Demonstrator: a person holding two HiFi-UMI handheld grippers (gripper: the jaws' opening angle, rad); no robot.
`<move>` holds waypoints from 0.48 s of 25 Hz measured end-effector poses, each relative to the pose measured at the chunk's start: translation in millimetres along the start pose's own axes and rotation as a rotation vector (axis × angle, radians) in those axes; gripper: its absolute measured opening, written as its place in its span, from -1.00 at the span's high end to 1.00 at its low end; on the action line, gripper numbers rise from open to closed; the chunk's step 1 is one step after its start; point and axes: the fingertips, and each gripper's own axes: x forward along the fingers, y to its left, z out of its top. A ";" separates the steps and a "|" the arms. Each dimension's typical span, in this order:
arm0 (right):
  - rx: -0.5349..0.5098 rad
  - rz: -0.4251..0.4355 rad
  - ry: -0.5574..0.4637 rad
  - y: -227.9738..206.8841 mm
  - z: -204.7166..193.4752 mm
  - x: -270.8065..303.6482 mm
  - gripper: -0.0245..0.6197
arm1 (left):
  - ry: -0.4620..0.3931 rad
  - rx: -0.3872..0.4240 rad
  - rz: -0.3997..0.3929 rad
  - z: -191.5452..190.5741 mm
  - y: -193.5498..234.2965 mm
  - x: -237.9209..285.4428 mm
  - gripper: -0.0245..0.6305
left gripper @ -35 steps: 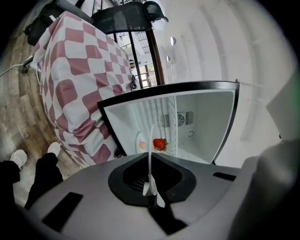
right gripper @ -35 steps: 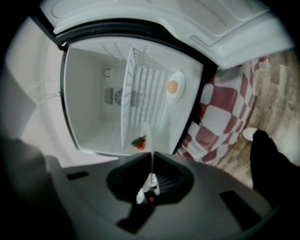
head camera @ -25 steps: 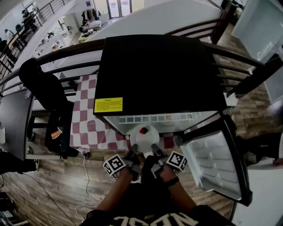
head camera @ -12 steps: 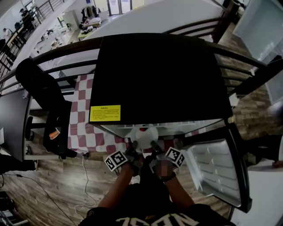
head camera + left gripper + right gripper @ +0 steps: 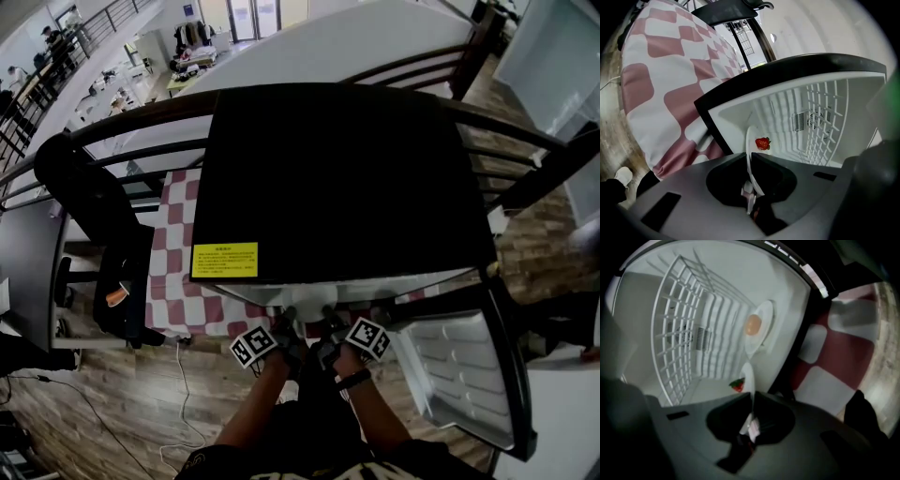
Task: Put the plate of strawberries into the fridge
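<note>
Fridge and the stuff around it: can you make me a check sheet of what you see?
Surface: checked cloth under the fridge; wire shelf inside.
Job's things: plate with strawberry, at the fridge's opening.
Clutter: black coat on chair.
Tools: left tool and right tool both shut on the plate's rim.
Cables: white cable on floor.
Surroundings: open door, railing.

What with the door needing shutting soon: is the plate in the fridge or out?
Mostly in: the plate with its strawberry reaches past the fridge frame, while the left gripper and right gripper clamp its near rim.
</note>
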 end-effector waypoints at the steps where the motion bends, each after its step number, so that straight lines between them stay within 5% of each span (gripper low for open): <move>1: -0.002 -0.002 -0.005 -0.1 2.1 1.6 0.82 | -0.002 -0.004 0.001 0.5 0.2 2.3 0.82; 12: -0.009 -0.035 -0.022 -6.8 9.8 13.2 0.82 | -0.015 0.001 0.015 4.4 5.3 13.8 0.81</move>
